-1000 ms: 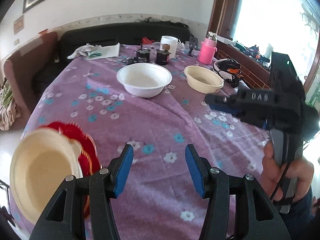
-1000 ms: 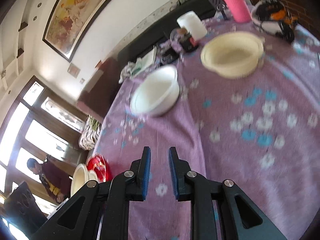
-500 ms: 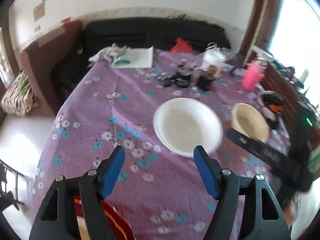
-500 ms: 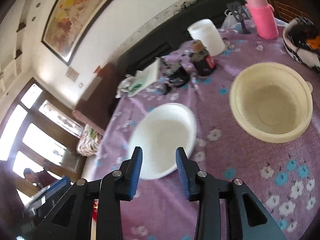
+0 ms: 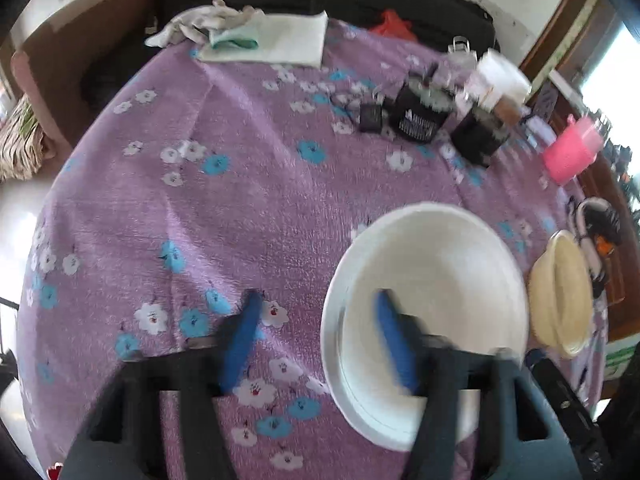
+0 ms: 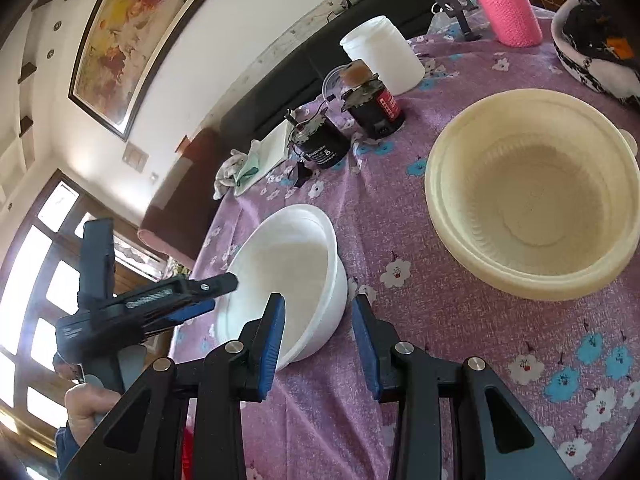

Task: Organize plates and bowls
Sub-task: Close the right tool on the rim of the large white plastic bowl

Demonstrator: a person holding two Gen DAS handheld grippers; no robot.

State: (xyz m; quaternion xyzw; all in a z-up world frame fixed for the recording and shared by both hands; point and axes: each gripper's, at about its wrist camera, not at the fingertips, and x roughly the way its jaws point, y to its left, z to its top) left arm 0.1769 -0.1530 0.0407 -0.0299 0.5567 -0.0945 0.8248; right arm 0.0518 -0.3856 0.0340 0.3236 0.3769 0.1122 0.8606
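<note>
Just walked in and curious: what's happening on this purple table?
A person holds a hand-held gripper in each hand at the white bowl. The left hand-held gripper straddles its rim; its jaws have just been closing but are not yet clamped. The right hand-held gripper, jaws just been opening, hovers at the bowl's near side, gripping nothing. The cream bowl sits untouched nearby.

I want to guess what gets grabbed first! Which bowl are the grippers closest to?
The white bowl. Both grippers reach over its rim, the left gripper and the right gripper. The cream bowl sits off to the side, untouched.
</note>
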